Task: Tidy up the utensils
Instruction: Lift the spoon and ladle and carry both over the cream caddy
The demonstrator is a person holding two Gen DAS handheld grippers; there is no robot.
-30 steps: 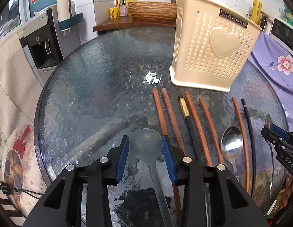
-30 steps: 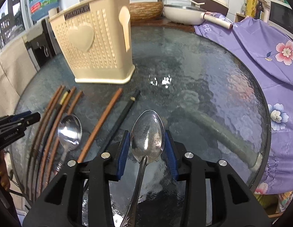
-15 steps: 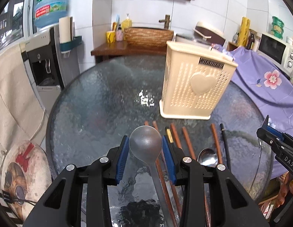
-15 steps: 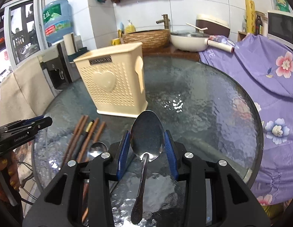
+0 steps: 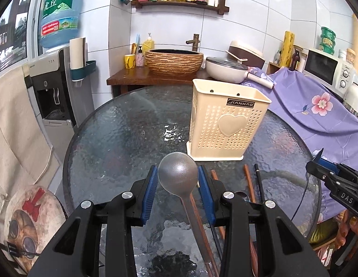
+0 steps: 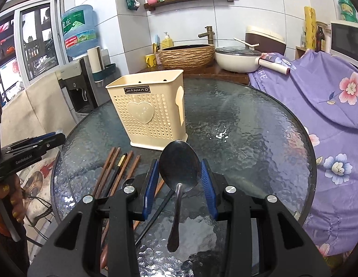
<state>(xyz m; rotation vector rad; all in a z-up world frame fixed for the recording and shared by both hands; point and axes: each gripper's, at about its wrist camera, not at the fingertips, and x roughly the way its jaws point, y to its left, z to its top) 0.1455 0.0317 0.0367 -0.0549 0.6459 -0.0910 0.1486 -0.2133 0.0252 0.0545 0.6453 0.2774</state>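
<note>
The left tool [image 5: 177, 188] gripped a grey ladle [image 5: 178, 177] by its bowl. The cream holder [image 5: 225, 124], labelled "JIANHAO", stood upright on the glass worktop [image 5: 123, 143], contents unseen. The right tool [image 6: 179, 184] clamped a steel spoon [image 6: 179, 165]; chopsticks [image 6: 120, 170] lay beside the holder.

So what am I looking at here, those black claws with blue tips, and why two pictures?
Those are hand-held grippers, one in each of a person's hands, each carrying its own camera; so one picture looks along the left gripper, the other along the right gripper. The left pinches a grey spoon by its bowl, the right a shiny metal spoon. Below lies a round glass table with a cream utensil holder, wooden chopsticks and another spoon.
</note>
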